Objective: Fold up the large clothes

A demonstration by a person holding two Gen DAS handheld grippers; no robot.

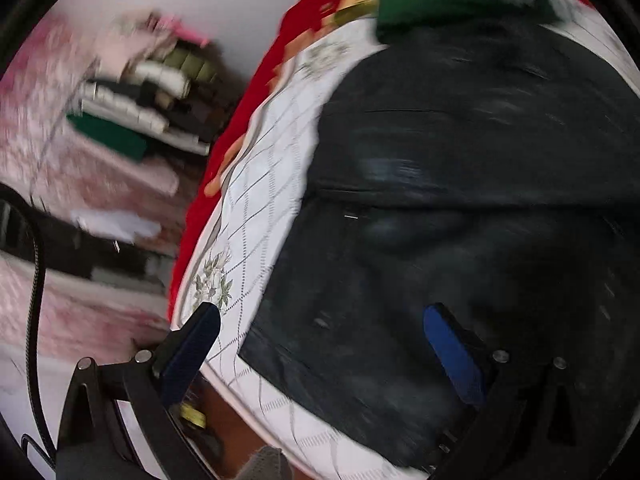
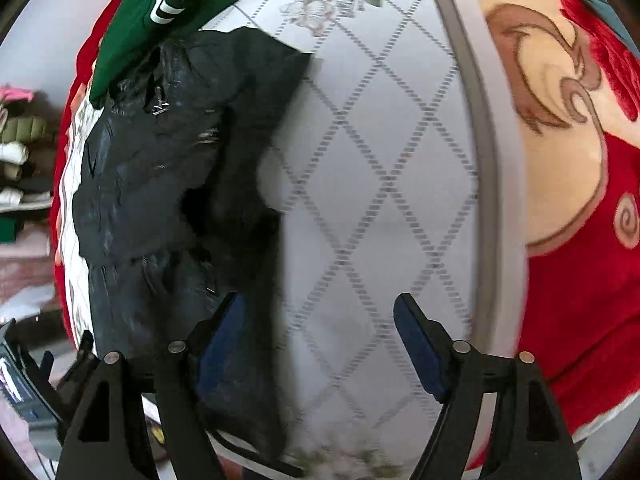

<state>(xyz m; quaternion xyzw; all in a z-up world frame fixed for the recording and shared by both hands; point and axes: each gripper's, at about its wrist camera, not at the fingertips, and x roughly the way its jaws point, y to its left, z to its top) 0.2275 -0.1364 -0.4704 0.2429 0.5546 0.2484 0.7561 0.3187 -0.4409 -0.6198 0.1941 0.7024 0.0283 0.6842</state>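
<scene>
A large black jacket (image 1: 460, 200) lies spread on a white quilted mattress (image 1: 260, 208). In the right wrist view the jacket (image 2: 160, 168) covers the left part of the mattress (image 2: 380, 180). My left gripper (image 1: 320, 340) hovers over the jacket's near edge, open, with nothing pinched between its blue pads. My right gripper (image 2: 320, 324) is open above the mattress. A dark fold of the jacket sits against its left finger (image 2: 220, 344); its right finger is over bare mattress. The left wrist view is blurred.
A green garment with white stripes (image 2: 160, 12) lies at the jacket's far end. A red patterned blanket (image 2: 580, 280) borders the mattress on the right. A stack of folded clothes (image 1: 140, 92) sits on a pink surface off to the left. A black cable (image 1: 36, 300) hangs nearby.
</scene>
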